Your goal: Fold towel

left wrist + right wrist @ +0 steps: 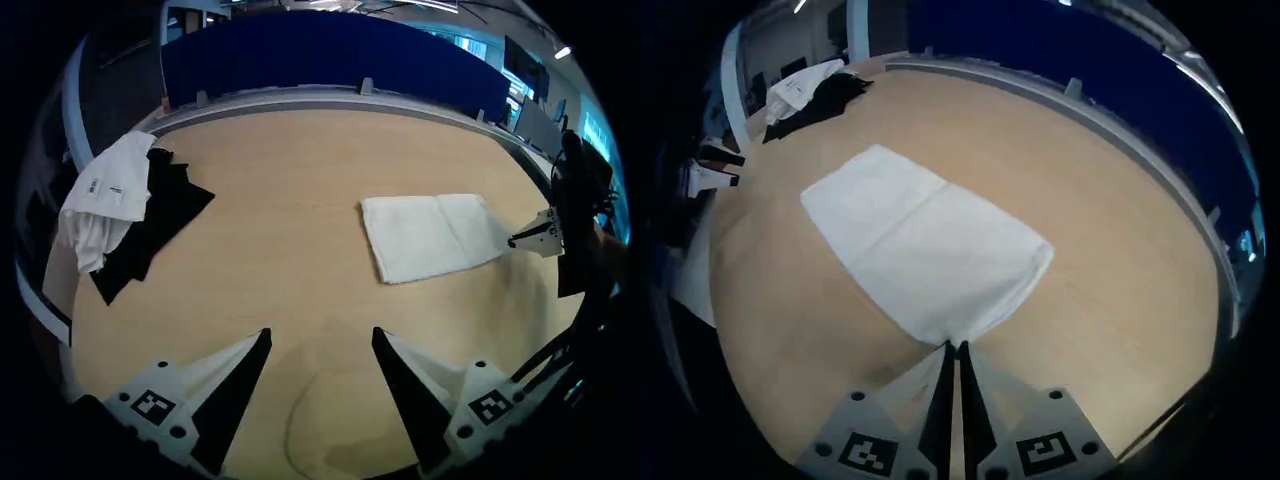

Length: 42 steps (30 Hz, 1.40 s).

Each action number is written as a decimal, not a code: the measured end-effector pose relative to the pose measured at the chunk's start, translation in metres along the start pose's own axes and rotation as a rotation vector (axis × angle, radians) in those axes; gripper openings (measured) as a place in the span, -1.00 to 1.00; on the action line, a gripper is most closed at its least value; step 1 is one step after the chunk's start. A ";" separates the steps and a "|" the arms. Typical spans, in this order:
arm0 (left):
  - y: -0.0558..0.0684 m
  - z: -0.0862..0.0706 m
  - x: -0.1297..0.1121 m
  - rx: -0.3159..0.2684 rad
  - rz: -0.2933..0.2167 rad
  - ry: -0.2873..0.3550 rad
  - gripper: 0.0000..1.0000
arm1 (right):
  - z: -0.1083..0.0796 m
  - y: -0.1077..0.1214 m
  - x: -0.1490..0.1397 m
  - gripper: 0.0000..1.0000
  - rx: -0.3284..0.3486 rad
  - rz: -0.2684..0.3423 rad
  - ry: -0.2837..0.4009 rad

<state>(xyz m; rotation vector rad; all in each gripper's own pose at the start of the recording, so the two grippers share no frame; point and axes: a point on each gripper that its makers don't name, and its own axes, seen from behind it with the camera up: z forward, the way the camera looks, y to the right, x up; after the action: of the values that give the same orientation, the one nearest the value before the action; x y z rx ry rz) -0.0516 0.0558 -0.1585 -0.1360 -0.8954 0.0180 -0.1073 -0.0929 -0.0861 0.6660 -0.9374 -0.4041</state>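
My right gripper [954, 348] pinches the near corner of the towel [928, 248], which lies flat in the middle of the table [1120, 264]. My left gripper [320, 340] is spread wide, holding nothing. I think the towel is folded once, with more folds left. There is bare wood all round, and the clothes [120, 208] sit far off, upper left.

Open-plan office, blue desk partition [320, 52], wooden desk [296, 232], ceiling strip lights [562, 52]
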 end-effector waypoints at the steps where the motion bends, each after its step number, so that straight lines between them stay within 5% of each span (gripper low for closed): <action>1: 0.000 0.000 0.001 -0.001 0.000 0.002 0.87 | -0.003 -0.001 0.004 -0.91 0.003 -0.008 0.004; 14: -0.006 -0.010 0.008 0.010 -0.040 0.040 0.86 | -0.027 -0.021 0.084 -0.91 0.014 -0.194 0.059; 24: -0.006 -0.020 0.008 0.008 -0.078 0.066 0.87 | -0.020 -0.054 0.129 -0.91 0.054 -0.335 0.078; 33: -0.009 -0.026 0.004 0.014 -0.110 0.077 0.86 | 0.009 -0.104 0.155 -0.91 0.113 -0.439 0.084; 42: -0.014 -0.027 0.000 0.019 -0.139 0.083 0.87 | 0.074 -0.170 0.151 -0.91 0.194 -0.424 0.079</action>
<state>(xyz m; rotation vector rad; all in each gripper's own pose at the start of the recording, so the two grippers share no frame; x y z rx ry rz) -0.0310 0.0391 -0.1735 -0.0567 -0.8197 -0.1079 -0.0936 -0.3319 -0.0798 1.0568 -0.7632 -0.6615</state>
